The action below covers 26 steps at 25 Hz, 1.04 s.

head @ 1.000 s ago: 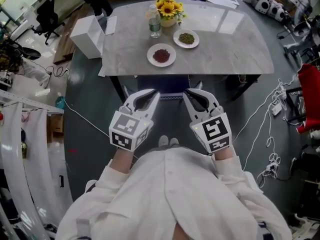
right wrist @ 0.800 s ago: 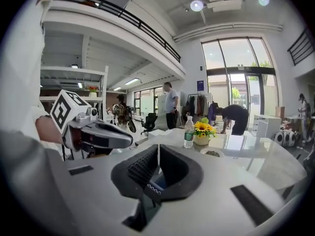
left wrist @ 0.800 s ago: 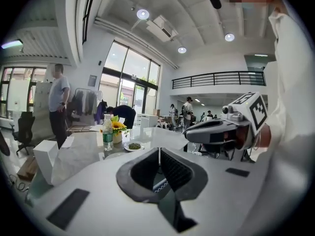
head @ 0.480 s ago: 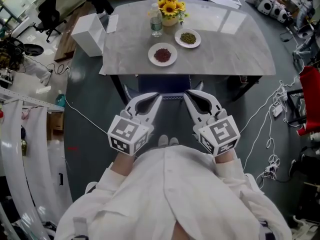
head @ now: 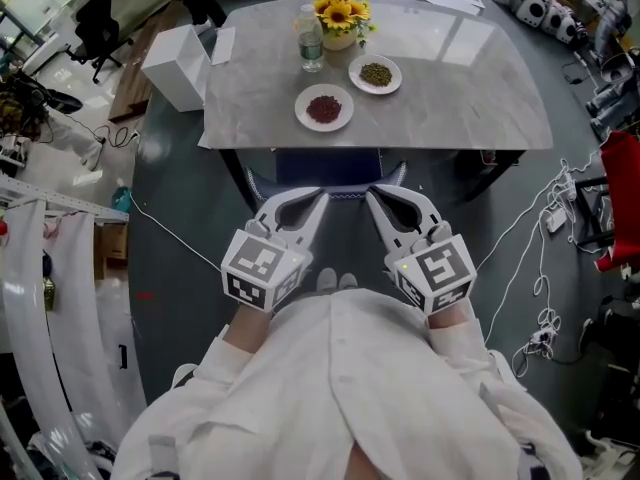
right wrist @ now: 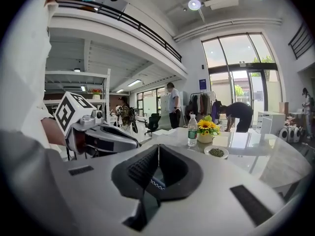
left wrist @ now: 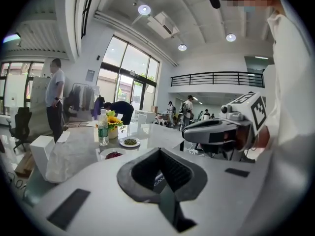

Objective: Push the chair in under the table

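Observation:
The chair (head: 328,171) is dark blue, its seat tucked under the near edge of the grey marble table (head: 450,78); its back's top edge (head: 343,195) carries a white zigzag stitch. My left gripper (head: 318,197) and right gripper (head: 371,193) are both shut, their tips at the two ends of that top edge. In the left gripper view the left gripper (left wrist: 160,150) has its pads together, with the zigzag stitch showing through the hollow behind them. The right gripper (right wrist: 158,150) looks the same. I cannot tell whether the tips pinch any fabric.
On the table stand a plate of red beans (head: 324,108), a plate of green beans (head: 375,73), a water bottle (head: 310,44) and sunflowers (head: 338,13). A white box (head: 178,68) stands by the table's left corner. Cables (head: 545,223) trail over the floor at the right. People stand beyond the table.
Both grippers' jaws have drawn together. The right gripper has rolled slightly, turning its marker cube. Both hands have stayed by the chair back.

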{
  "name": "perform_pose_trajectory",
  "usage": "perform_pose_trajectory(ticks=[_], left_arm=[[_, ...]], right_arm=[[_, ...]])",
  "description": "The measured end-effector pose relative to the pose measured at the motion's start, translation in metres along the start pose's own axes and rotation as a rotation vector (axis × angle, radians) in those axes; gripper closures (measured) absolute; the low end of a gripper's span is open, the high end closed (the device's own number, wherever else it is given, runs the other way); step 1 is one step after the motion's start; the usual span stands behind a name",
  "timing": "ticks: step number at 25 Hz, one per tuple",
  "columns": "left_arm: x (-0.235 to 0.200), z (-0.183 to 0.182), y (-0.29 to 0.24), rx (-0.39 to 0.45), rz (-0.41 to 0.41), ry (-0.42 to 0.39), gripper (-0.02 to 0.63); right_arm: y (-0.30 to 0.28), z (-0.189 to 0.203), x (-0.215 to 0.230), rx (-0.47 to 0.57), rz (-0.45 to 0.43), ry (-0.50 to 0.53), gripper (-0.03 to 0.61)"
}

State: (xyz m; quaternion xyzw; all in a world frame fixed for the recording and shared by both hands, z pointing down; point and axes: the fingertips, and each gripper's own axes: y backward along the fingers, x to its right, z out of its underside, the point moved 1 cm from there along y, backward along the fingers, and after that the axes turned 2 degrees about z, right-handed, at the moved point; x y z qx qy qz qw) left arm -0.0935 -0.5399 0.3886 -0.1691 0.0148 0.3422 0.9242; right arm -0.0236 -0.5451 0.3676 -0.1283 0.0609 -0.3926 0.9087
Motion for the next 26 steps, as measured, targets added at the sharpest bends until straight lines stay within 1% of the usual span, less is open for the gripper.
perform_pose_trajectory(ticks=[7, 17, 26], left_arm=[[0.001, 0.001, -0.002, -0.003, 0.005, 0.0, 0.598], [0.007, 0.0, -0.006, -0.008, 0.015, 0.002, 0.598], [0.019, -0.002, -0.012, -0.015, 0.034, -0.027, 0.598]], right_arm=[[-0.001, 0.003, 0.004, -0.009, 0.01, 0.001, 0.546], [0.004, 0.003, 0.003, -0.001, -0.014, 0.011, 0.546], [0.01, 0.007, 0.006, -0.001, -0.015, 0.006, 0.546]])
